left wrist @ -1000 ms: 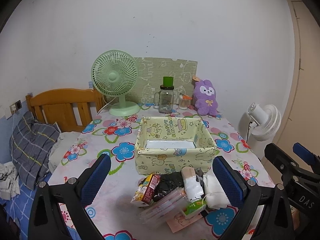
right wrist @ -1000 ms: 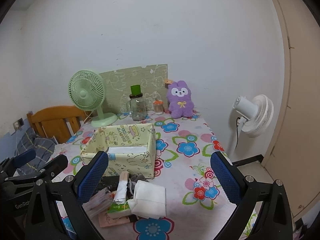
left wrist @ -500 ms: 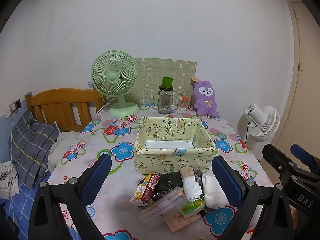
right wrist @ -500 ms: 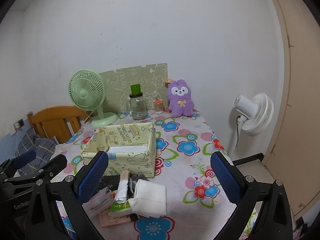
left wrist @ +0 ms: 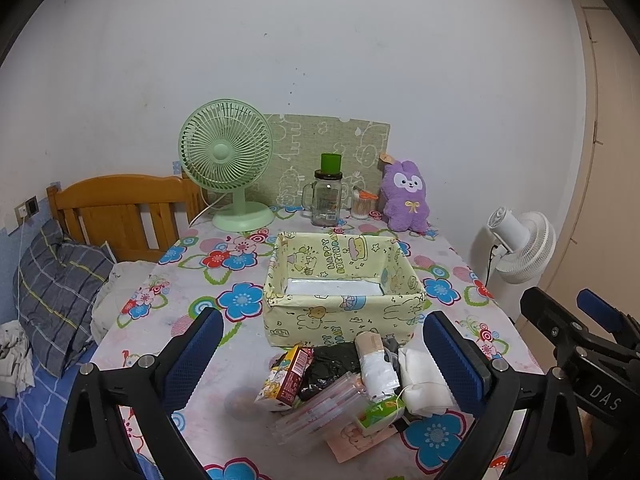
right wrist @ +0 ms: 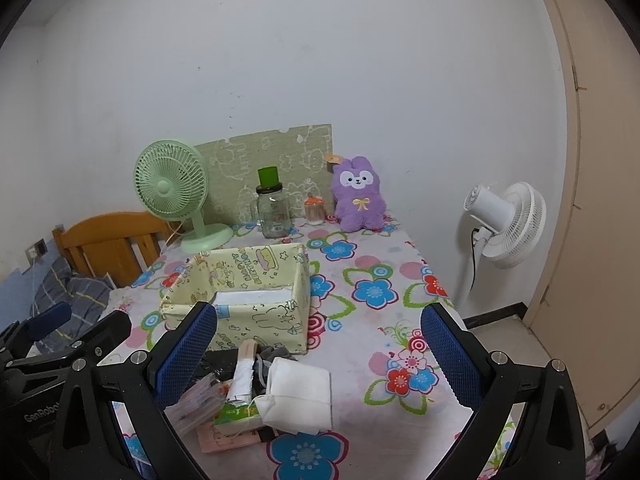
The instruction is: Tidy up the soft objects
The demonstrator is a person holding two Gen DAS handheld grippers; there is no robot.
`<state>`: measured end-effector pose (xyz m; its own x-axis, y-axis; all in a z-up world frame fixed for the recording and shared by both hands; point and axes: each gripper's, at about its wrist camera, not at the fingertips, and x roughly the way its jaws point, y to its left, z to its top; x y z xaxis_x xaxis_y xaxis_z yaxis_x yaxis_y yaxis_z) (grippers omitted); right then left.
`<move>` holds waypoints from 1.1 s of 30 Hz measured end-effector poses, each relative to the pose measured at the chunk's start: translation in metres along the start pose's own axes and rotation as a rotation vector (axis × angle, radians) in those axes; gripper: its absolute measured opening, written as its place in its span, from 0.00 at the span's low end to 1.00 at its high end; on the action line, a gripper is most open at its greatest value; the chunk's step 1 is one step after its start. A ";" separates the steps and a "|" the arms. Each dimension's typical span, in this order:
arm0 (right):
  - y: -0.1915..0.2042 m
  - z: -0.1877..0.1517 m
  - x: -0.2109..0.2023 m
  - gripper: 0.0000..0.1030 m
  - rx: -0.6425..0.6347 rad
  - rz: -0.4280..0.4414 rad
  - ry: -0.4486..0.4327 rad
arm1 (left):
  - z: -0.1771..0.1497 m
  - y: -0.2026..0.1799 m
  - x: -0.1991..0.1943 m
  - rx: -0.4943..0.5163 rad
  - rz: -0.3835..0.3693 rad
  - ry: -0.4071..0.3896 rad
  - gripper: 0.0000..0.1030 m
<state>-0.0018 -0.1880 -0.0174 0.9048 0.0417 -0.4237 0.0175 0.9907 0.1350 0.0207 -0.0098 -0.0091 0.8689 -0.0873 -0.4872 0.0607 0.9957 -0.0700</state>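
Note:
A pile of small items lies at the near edge of the flowered table [left wrist: 192, 280]: a white folded cloth pouch [left wrist: 420, 376] [right wrist: 300, 392], a white roll [left wrist: 378, 368], a black bag [left wrist: 328, 364], a red-yellow carton [left wrist: 288, 376], clear packets [left wrist: 320, 408] and a green pack [left wrist: 378, 414]. Behind the pile stands a yellow fabric box [left wrist: 340, 280] [right wrist: 244, 292], open on top with a white sheet inside. My left gripper [left wrist: 324, 360] is open above the pile and holds nothing. My right gripper [right wrist: 316, 352] is open and empty, to the right of the left one.
At the table's back stand a green desk fan [left wrist: 228, 160], a glass jar with a green cup on it [left wrist: 326, 196], a small jar [left wrist: 362, 208] and a purple plush [left wrist: 404, 196]. A white floor fan [left wrist: 520, 240] stands right; a wooden bed headboard [left wrist: 120, 208] and pillow [left wrist: 56, 288] lie left.
Both views have shifted slightly, as the grippers drift a little. Both grippers stay open and nothing on the table has moved.

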 end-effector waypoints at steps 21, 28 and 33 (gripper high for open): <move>0.000 0.001 -0.001 1.00 -0.005 0.007 -0.004 | -0.001 0.006 0.005 0.008 0.012 0.018 0.94; 0.004 0.001 0.010 0.98 -0.015 0.017 0.003 | -0.006 0.007 0.016 0.016 0.022 0.032 0.89; 0.009 -0.003 0.022 0.95 -0.039 -0.031 0.013 | -0.009 0.009 0.028 0.014 0.008 0.057 0.88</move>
<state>0.0169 -0.1774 -0.0285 0.8986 0.0121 -0.4387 0.0291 0.9958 0.0869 0.0415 -0.0034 -0.0316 0.8398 -0.0805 -0.5368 0.0610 0.9967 -0.0539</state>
